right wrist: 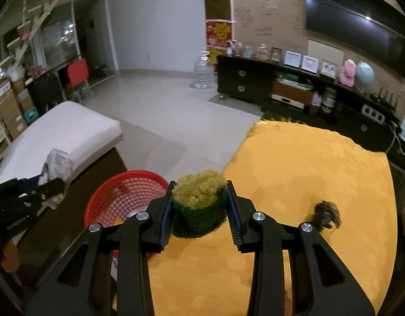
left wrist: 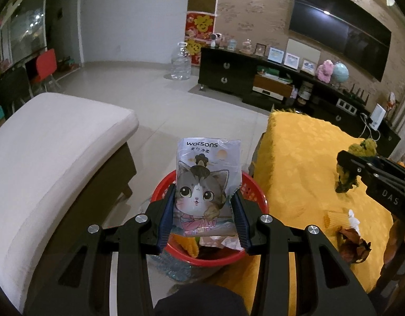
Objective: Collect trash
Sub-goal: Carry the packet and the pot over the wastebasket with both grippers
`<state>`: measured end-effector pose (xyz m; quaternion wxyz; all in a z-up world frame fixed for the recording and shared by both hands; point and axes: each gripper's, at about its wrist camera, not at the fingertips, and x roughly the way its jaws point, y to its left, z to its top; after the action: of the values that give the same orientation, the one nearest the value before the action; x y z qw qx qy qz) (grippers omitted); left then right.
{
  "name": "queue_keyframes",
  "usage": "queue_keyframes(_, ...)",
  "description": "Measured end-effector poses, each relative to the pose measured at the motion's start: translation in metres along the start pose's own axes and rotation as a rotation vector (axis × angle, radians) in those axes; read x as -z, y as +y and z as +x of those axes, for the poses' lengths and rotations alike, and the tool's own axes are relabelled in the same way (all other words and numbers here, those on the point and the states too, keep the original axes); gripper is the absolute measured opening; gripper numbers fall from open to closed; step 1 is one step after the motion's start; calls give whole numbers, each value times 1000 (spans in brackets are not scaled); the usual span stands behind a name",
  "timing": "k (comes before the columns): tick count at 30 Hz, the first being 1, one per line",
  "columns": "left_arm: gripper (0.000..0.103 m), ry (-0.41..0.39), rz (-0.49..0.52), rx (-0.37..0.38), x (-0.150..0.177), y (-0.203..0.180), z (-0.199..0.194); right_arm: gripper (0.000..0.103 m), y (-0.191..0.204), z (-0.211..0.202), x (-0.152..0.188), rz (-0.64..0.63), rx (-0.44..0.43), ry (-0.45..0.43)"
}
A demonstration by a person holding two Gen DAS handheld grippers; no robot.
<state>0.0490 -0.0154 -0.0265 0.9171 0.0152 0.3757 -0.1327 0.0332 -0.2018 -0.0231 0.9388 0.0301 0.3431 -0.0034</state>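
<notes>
Between the bench (left wrist: 57, 142) on the left and the cloth-covered table (left wrist: 307, 158) on the right: the basket (left wrist: 257, 197), down on the floor against the table's near-left edge, with wrappers and paper inside. Directly above the basket, clamped in the left gripper (left wrist: 205, 208): a tissue pack (left wrist: 207, 181); right of the basket and over the table, pinched in the right gripper (right wrist: 199, 205): a sponge (right wrist: 199, 205). Further right of the basket, lying on the table: crumpled paper (left wrist: 354, 217) and dried leaves (left wrist: 354, 245); well behind the basket, across open floor: a water jug (left wrist: 180, 62) and a TV cabinet (left wrist: 228, 73).
</notes>
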Motion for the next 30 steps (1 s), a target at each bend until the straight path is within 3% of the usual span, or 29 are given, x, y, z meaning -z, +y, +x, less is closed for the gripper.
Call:
queue_keyframes(13, 39, 22, -51, -24, 6, 22, 10, 35, 50, 24, -8, -67, -82, 42)
queue_keyframes(30, 39, 82, -40, -18, 9, 26, 50, 35, 65, 64, -11, -65, -144, 123)
